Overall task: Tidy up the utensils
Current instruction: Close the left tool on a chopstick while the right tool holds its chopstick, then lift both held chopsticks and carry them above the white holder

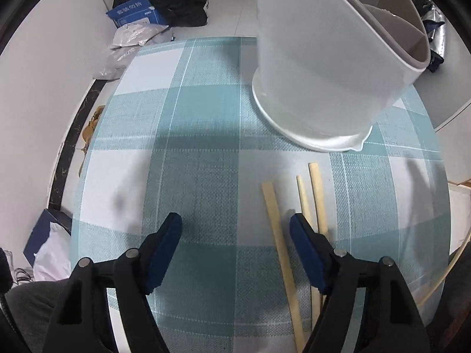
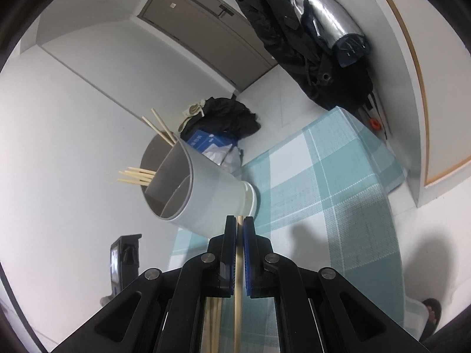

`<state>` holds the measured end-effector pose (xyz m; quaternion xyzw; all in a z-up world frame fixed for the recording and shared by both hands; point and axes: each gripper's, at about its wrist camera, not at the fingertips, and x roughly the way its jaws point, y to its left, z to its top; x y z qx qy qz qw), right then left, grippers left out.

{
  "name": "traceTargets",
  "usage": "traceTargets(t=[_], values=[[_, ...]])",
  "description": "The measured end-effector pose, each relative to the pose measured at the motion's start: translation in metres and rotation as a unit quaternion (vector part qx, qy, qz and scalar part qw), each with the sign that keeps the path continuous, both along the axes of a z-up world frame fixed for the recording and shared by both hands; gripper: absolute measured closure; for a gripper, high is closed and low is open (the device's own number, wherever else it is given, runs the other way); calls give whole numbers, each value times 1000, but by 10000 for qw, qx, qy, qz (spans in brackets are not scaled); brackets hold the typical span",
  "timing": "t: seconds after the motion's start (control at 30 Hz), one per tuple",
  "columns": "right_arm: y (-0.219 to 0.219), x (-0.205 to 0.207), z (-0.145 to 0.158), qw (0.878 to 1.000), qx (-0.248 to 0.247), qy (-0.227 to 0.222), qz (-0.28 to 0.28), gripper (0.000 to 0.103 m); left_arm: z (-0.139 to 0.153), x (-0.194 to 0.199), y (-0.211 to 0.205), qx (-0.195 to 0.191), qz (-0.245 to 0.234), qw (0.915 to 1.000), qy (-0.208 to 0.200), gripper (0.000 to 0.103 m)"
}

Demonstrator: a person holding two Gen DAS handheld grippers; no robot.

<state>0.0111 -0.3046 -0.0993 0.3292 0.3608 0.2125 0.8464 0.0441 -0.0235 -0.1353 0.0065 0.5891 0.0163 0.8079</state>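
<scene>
A white utensil holder (image 1: 318, 67) with inner dividers stands on the teal checked tablecloth (image 1: 206, 153); in the right wrist view the holder (image 2: 206, 194) has several wooden chopsticks (image 2: 138, 175) sticking out of it. Three loose chopsticks (image 1: 276, 223) lie on the cloth in front of the holder. My left gripper (image 1: 235, 223) is open and empty above the cloth; its right finger (image 1: 303, 241) is over the loose chopsticks. My right gripper (image 2: 239, 229) is shut on one chopstick (image 2: 238, 279), held lengthwise between the pads and pointing toward the holder's base.
The table's far edge gives onto a white floor with a black bag (image 1: 176, 0), a blue box (image 1: 135, 13) and plastic packets (image 1: 132, 35). Dark and silver coats (image 2: 309, 29) hang by a door. A phone on a stand (image 2: 123, 261) sits left of the table.
</scene>
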Motion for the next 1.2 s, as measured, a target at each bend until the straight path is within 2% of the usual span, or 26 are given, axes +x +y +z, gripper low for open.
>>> traceTargets(t=[0.1, 0.17, 0.23, 0.33, 0.43, 0.6, 0.77, 0.93, 1.07, 1.2], values=[[-3, 1, -1, 10000, 66, 7, -13, 99, 2, 5, -6, 40, -66, 10000, 19, 49], [-4, 1, -3, 10000, 57, 20, -32, 99, 2, 7, -10, -92, -48, 9999, 67, 72], [-6, 2, -3, 10000, 49, 29, -48, 99, 3, 8, -11, -213, 67, 9996, 144, 85], [-8, 2, -3, 10000, 46, 8, -79, 99, 4, 6, -14, -289, 219, 9992, 140, 99], [-8, 0, -1, 10000, 52, -37, -75, 99, 6, 8, -16, -213, 240, 9995, 0, 100], [-1, -4, 4, 9999, -87, -134, 7, 99, 24, 1, -11, -496, 193, 9975, -466, 100], [10, -10, 18, 9982, -388, -434, 114, 99, 59, -22, -7, -776, 13, 9903, -1154, 100], [29, -17, 31, 9942, -856, -628, 200, 99, 87, -42, -7, -1057, -90, 9808, -1639, 100], [43, -22, 42, 9892, -1155, -856, 286, 99, 99, -49, -9, -1179, -140, 9747, -1892, 100], [51, -24, 49, 9869, -1263, -956, 312, 99, 102, -37, 1, -1152, -261, 9706, -2098, 100]])
